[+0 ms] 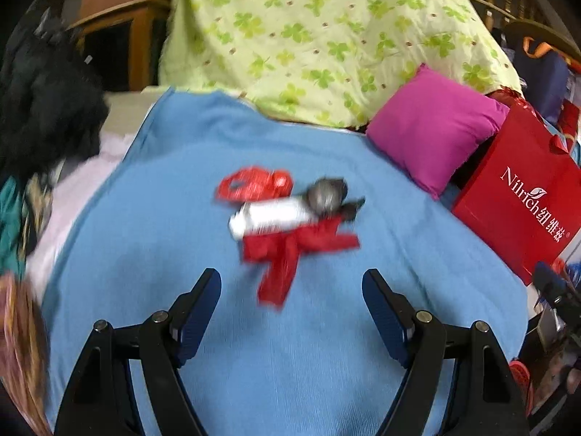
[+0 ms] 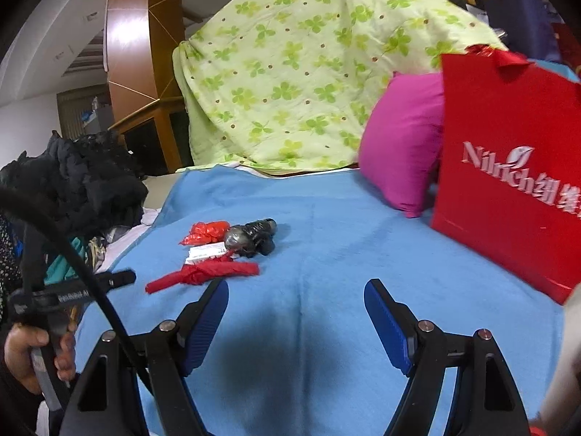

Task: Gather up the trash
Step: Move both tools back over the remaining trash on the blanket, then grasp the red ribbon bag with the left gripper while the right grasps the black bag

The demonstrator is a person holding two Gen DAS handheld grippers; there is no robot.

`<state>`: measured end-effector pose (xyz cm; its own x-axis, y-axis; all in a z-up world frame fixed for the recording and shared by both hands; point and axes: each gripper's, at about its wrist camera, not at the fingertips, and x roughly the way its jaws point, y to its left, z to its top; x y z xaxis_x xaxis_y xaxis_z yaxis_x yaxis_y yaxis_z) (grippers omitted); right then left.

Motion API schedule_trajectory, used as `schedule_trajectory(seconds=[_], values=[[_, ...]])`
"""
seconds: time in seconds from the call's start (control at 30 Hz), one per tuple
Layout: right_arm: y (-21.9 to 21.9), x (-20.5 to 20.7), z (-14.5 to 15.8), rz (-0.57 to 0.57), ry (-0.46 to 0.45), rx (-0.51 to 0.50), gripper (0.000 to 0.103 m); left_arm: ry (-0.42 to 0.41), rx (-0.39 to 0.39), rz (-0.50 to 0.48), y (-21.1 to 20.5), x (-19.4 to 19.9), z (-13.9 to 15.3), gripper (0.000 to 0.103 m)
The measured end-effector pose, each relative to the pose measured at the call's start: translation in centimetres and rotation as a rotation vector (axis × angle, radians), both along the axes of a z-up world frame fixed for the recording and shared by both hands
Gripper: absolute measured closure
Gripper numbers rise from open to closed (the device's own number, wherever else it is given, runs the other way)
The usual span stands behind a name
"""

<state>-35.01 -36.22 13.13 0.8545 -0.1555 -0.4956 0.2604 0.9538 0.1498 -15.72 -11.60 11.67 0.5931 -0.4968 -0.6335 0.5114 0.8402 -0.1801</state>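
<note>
A small heap of trash lies on the blue blanket (image 1: 181, 181): a red ribbon (image 1: 287, 250), a white wrapper (image 1: 268, 216), a crumpled red plastic bag (image 1: 254, 183) and a grey-black plastic wad (image 1: 328, 194). My left gripper (image 1: 292, 287) hovers open just short of the ribbon, nothing between its fingers. In the right wrist view the same ribbon (image 2: 203, 274), white wrapper (image 2: 205, 252), red bag (image 2: 207, 230) and dark wad (image 2: 250, 238) lie ahead and to the left. My right gripper (image 2: 296, 296) is open and empty over bare blanket (image 2: 345, 225).
A red paper gift bag (image 2: 508, 181) stands at the right beside a magenta pillow (image 2: 399, 145). A green clover-print quilt (image 2: 290, 72) is piled behind. Black clothing (image 2: 80, 181) is heaped at the left. A hand (image 2: 29, 352) holds the other gripper at lower left.
</note>
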Motion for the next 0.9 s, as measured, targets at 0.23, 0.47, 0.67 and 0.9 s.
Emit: schedule_trajectory(seconds=[0.23, 0.47, 0.67, 0.9], values=[[-1.2, 3.2, -3.1, -0.001, 0.016, 0.052, 0.023, 0.032, 0.065, -0.09, -4.5, 6.1, -2.5, 0.022], [-3.1, 3.7, -6.2, -0.039, 0.06, 0.118, 0.023, 0.114, 0.128, -0.104, -7.3, 9.1, -7.0, 0.022], [-3.7, 3.6, -6.8, -0.046, 0.057, 0.143, 0.023, 0.193, 0.162, -0.088, -8.4, 10.9, -9.5, 0.023], [-4.2, 3.5, -7.2, -0.077, 0.067, 0.147, 0.023, 0.22, 0.188, -0.047, -7.3, 9.7, -9.8, 0.082]])
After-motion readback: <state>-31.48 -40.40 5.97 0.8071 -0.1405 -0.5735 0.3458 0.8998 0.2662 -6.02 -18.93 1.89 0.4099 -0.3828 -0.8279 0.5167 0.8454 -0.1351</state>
